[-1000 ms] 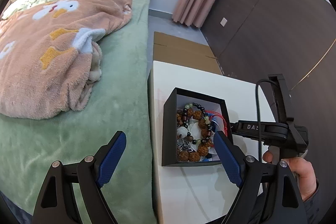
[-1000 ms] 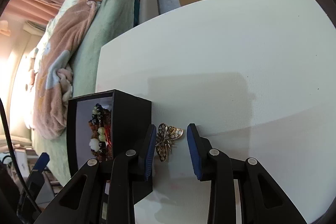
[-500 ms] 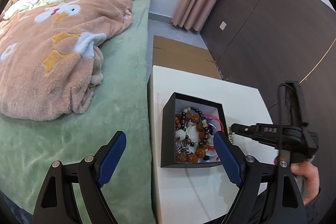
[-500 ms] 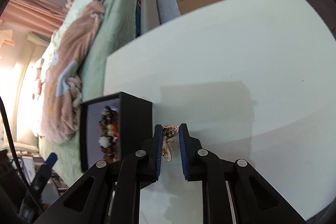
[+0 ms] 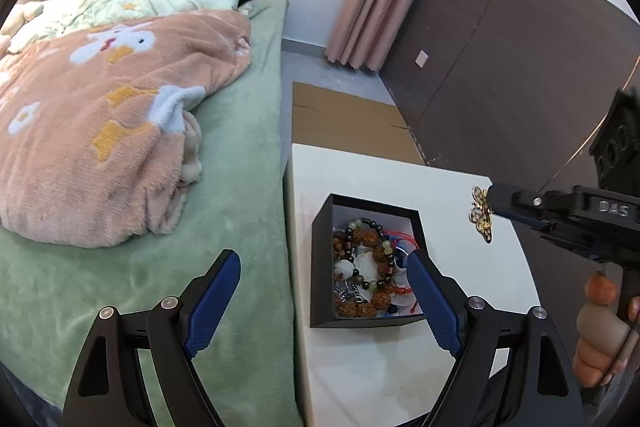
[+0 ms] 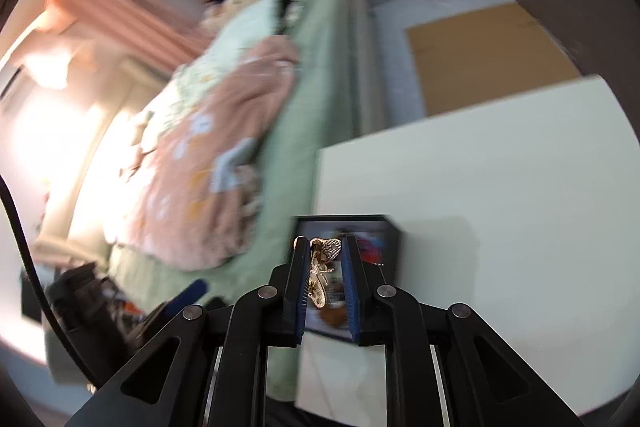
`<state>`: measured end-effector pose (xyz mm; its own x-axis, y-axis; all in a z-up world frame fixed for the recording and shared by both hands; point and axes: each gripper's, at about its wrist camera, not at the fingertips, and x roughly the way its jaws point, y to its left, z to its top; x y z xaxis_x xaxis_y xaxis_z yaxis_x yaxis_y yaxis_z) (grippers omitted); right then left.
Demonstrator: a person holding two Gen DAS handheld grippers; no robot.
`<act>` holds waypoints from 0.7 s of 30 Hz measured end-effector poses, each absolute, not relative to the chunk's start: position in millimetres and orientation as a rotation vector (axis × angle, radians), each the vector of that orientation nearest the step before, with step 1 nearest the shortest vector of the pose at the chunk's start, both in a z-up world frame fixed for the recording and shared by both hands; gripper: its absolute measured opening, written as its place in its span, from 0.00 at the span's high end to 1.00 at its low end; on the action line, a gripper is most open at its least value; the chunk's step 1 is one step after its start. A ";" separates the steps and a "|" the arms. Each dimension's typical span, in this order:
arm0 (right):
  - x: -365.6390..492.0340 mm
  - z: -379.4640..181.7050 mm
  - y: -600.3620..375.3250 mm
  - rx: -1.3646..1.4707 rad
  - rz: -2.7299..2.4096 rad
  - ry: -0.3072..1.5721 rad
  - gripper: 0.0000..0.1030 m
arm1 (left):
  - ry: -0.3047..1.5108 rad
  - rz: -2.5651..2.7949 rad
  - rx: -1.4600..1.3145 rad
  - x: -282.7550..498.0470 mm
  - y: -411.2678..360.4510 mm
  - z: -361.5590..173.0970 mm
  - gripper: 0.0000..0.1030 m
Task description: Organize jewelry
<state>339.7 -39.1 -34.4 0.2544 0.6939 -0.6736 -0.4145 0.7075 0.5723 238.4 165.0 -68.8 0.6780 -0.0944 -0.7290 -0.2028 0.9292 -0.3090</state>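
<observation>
The right gripper [image 6: 325, 267] had its jaws clamped on a gold butterfly brooch [image 6: 320, 273], pinched between the blue pads [image 6: 349, 291] with one filigree wing poking out past the tips. From the left wrist view the same brooch [image 5: 481, 214] hung at the end of the right gripper [image 5: 490, 205], lifted clear of the white bench [image 5: 460, 367] and held above the bench's right side, just to the right of the open black jewelry box [image 5: 322, 267]. The box sat close to the bench's left edge, the edge that ran along the bed [image 5: 248, 227], and it held a tangle of pieces: a bracelet of large brown wood beads [image 5: 362, 241], a strand of dark and pale green beads, some red cord and white shell-like pieces (the finer items at the bottom were too jumbled to name). From the right wrist view the brooch appeared in front of the box [image 6: 394, 247], though that picture was blurred and the box's contents showed only as smears of color. The left gripper [image 5: 324, 301] hovered low over the bench's near left corner with its jaws wide apart and nothing between them, one blue pad over the green bedspread and the other over the box's near right corner. A pink fleece blanket [image 5: 100, 131] with duck patterns lay heaped on the bed, and a flattened cardboard sheet [image 5: 344, 123] lay on the floor beyond the bench's far edge.
</observation>
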 end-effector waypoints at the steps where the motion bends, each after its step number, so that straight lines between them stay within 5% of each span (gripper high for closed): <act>1: 336.2 -30.7 -35.0 0.283 0.786 1.058 0.73 | 0.824 0.062 -0.388 237.0 166.5 -67.5 0.17; 4: 327.5 -22.4 -31.1 0.260 0.812 1.003 0.24 | 0.817 0.061 -0.388 233.6 169.0 -65.2 0.17; 21: 294.9 -28.8 -97.7 0.291 0.639 0.993 0.23 | 0.751 0.005 -0.363 215.4 143.2 -40.8 0.17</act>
<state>294.9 -97.7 -28.8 0.3846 0.6198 -0.6841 -0.3650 0.7828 0.5040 215.4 143.2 -40.8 0.7339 -0.1241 -0.6679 -0.1332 0.9378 -0.3207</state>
